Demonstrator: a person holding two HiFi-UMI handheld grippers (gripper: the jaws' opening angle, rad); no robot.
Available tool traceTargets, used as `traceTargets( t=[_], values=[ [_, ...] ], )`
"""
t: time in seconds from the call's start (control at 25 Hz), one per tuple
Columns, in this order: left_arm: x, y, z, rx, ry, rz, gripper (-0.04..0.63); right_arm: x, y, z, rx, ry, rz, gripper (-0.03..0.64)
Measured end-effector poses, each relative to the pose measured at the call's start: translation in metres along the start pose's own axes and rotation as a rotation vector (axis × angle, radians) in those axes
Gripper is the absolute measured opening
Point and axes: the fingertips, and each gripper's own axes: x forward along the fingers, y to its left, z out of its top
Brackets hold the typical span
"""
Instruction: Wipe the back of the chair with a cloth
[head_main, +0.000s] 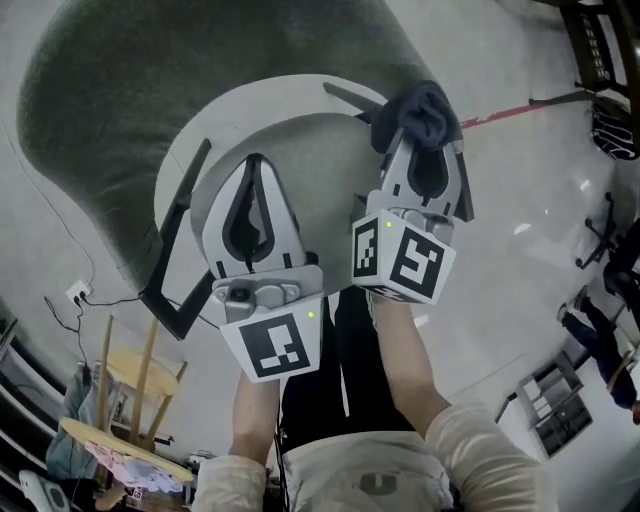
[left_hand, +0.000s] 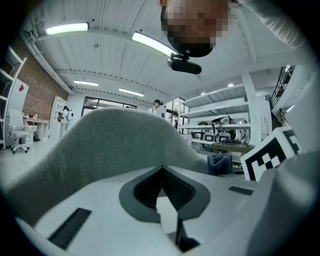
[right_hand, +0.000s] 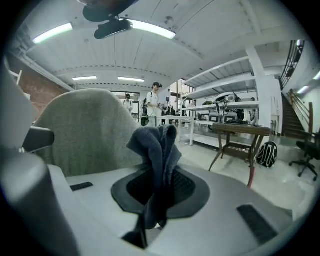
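Note:
The chair's grey-green upholstered back (head_main: 200, 90) curves round a white shell (head_main: 300, 110) in the head view. It fills the left gripper view as the chair back (left_hand: 110, 145) and stands at the left of the right gripper view as the chair back (right_hand: 85, 130). My left gripper (head_main: 255, 165) points at the shell just inside the back, shut with nothing in it; its tips meet at the left gripper (left_hand: 161, 169). My right gripper (head_main: 418, 140) is shut on a dark blue cloth (head_main: 420, 110), which bunches above the jaws as the cloth (right_hand: 157, 145) and hides the tips.
A black armrest (head_main: 170, 280) juts out at the chair's left. A wooden stool (head_main: 130, 390) and a floor socket with cable (head_main: 78, 293) lie lower left. Office chairs (head_main: 610, 240) stand at the right. A wooden table (right_hand: 240, 132), a backpack (right_hand: 267, 152) and people (right_hand: 152, 102) are further off.

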Motion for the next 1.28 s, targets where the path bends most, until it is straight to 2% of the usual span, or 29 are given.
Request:
traceTargets(
  t=[0.2, 0.48, 0.6, 0.72, 0.88, 1.0, 1.16, 1.28],
  values=[
    [0.002, -0.015, 0.000, 0.003, -0.002, -0.028, 0.015, -0.017, -0.017, -0.007, 0.014, 0.013, -0.049, 0.057],
    [-0.004, -0.020, 0.001, -0.010, -0.003, -0.024, 0.015, -0.030, -0.031, -0.025, 0.064, 0.062, -0.101, 0.057],
    [-0.010, -0.016, 0.001, -0.028, -0.005, -0.002, 0.015, -0.034, -0.034, -0.030, 0.071, 0.083, -0.095, 0.057],
    [-0.014, -0.011, 0.010, -0.062, -0.020, 0.019, 0.015, -0.036, -0.028, -0.017, 0.048, 0.059, -0.051, 0.057],
    [-0.027, 0.002, 0.046, -0.038, -0.059, 0.062, 0.015, -0.041, 0.006, 0.031, 0.032, -0.006, 0.079, 0.057],
    [-0.040, 0.015, 0.091, -0.026, -0.099, 0.110, 0.015, -0.048, 0.037, 0.093, 0.026, -0.073, 0.196, 0.057],
    [-0.069, 0.027, 0.166, -0.029, -0.135, 0.156, 0.015, -0.078, 0.067, 0.189, 0.014, -0.141, 0.291, 0.057],
    [-0.094, 0.024, 0.218, -0.046, -0.147, 0.183, 0.015, -0.108, 0.087, 0.247, 0.017, -0.157, 0.415, 0.057]
  ],
)
